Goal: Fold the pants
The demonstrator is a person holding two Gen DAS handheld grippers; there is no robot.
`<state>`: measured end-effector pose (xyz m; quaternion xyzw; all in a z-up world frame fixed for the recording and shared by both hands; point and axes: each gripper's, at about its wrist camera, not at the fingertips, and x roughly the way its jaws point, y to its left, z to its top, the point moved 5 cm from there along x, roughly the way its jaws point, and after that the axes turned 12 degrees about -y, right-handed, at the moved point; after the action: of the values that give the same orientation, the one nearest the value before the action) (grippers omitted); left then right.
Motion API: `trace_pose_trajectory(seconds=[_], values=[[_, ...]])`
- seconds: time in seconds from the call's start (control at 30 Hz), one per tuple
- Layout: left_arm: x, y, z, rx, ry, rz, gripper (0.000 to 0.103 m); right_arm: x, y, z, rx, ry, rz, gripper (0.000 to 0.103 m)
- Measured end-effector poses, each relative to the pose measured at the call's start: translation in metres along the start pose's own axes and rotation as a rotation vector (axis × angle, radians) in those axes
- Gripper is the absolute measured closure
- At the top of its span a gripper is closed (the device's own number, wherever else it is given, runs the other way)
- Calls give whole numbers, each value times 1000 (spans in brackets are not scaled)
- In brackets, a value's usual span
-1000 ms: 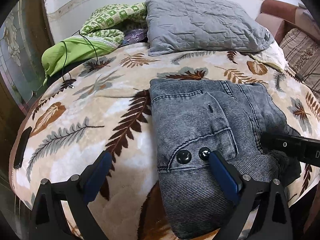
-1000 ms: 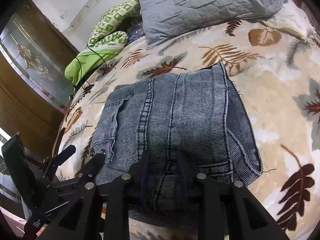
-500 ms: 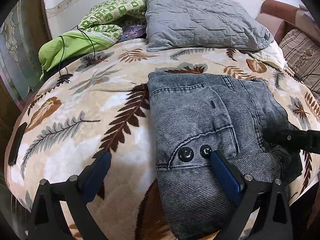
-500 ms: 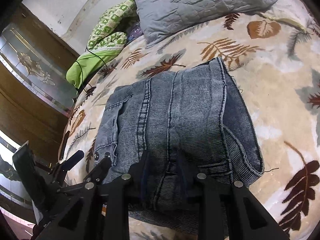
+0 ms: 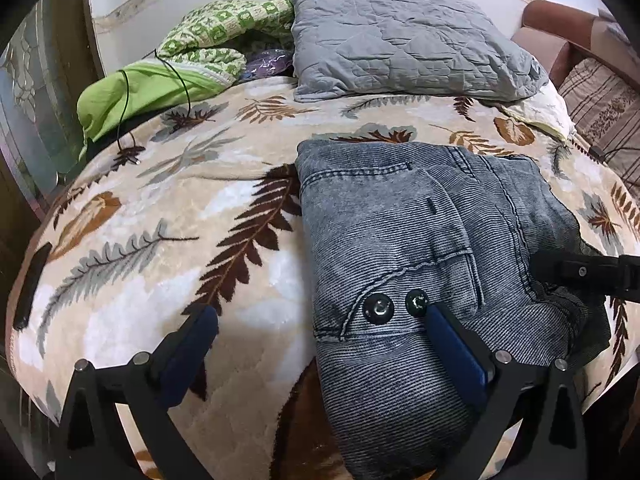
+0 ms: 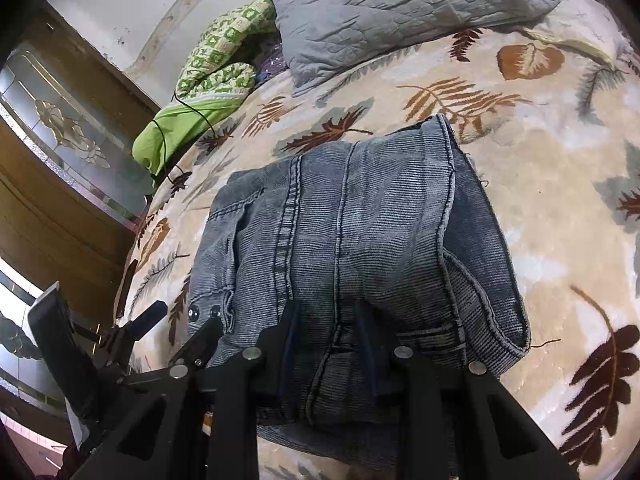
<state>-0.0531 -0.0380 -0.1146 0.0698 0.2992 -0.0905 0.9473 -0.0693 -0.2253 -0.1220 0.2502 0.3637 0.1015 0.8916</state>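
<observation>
Nothing much has moved since a second ago: both tongs keep their places over the folded pants, and the bundle lies as it did. Those grey denim pants sit in a thick folded stack on the leaf-patterned blanket of the bed, near its front edge, with two dark snap buttons showing on the near left corner. Spread wide and holding nothing, the left tongs have one blue pad over the blanket and the other resting at the pants' near corner just beside the buttons. By contrast the right tongs are narrowed on the near edge of the stack, a bunched ridge of denim pinched between the two dark pads. Behind the pants lie a grey quilted pillow and a green patterned cloth against the headboard, well apart from the bundle
</observation>
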Motion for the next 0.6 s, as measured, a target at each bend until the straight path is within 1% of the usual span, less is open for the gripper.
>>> trace_pose_trajectory(seconds=[0.2,0.3,0.37,0.47,0.6], values=[[0,2,-2,-22,-4,-12,0,-2,-1,-1,4,-5,9,71],[1,5,-4,-57,7,-25,0,-3,-1,-2,6,-6,11,71],[3,9,-8,-116,27,-44,0,-3,-1,-2,6,-7,11,71],[9,18,-16,-236,94,-100,0,-3,-1,-2,-1,-8,11,71],[6,17,-16,-201,108,-125,0,-5,-1,-4,-19,-21,17,71]])
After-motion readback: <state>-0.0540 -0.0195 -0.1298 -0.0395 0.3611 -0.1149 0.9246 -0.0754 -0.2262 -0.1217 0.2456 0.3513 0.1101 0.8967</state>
